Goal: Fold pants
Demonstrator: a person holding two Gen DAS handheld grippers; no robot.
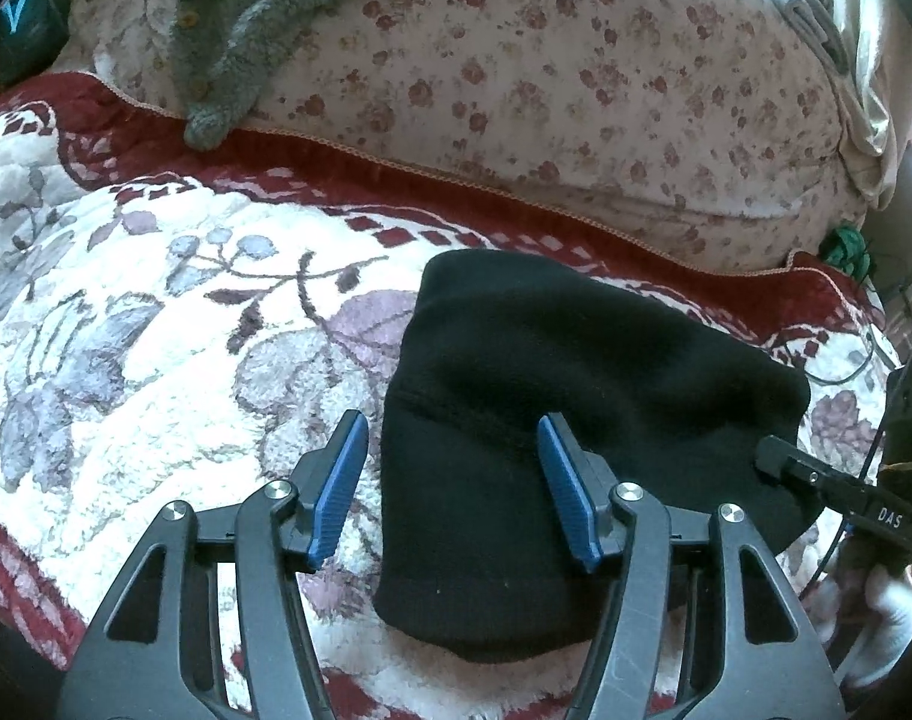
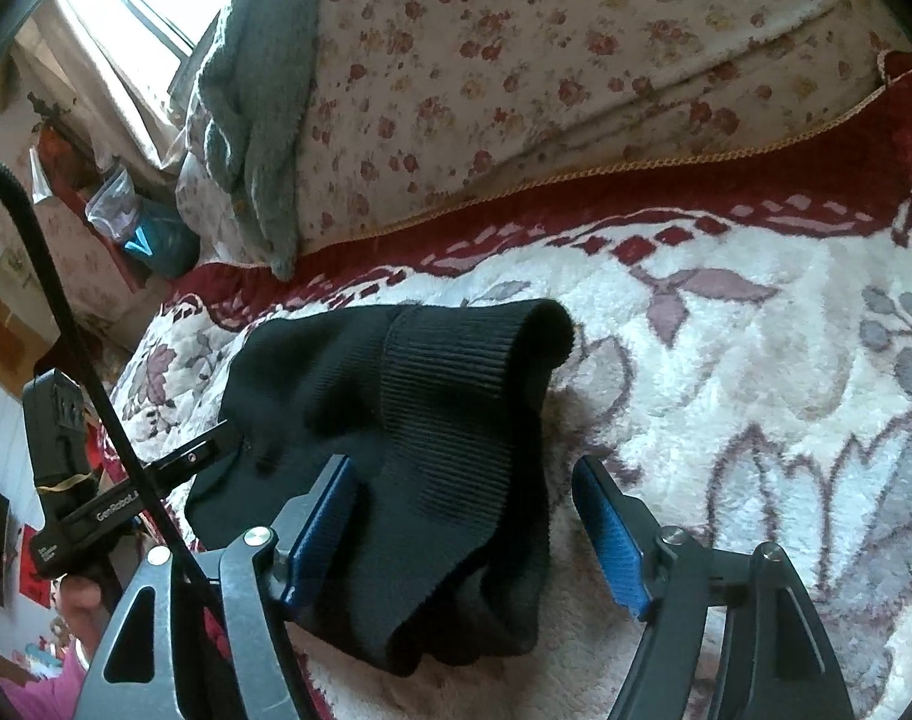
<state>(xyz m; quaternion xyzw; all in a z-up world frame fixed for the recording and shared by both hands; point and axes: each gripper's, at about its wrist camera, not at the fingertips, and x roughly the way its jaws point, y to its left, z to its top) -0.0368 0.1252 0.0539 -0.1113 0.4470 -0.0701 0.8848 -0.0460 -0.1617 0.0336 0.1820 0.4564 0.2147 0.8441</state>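
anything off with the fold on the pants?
Yes: the black pants on the floral blanket are not flat. The ribbed cuff humps up in a loose loop. Both grippers, left and right, are open.

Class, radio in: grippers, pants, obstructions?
Left gripper open, right gripper open. Black pants bunched on blanket, unheld. Nothing in the way.

Folded black pants [image 1: 552, 420] on floral blanket [image 1: 156, 330]; left gripper [image 1: 453, 486] over near left edge, jaws apart, nothing pinched; right gripper [image 1: 774, 456] tip at pants' right edge
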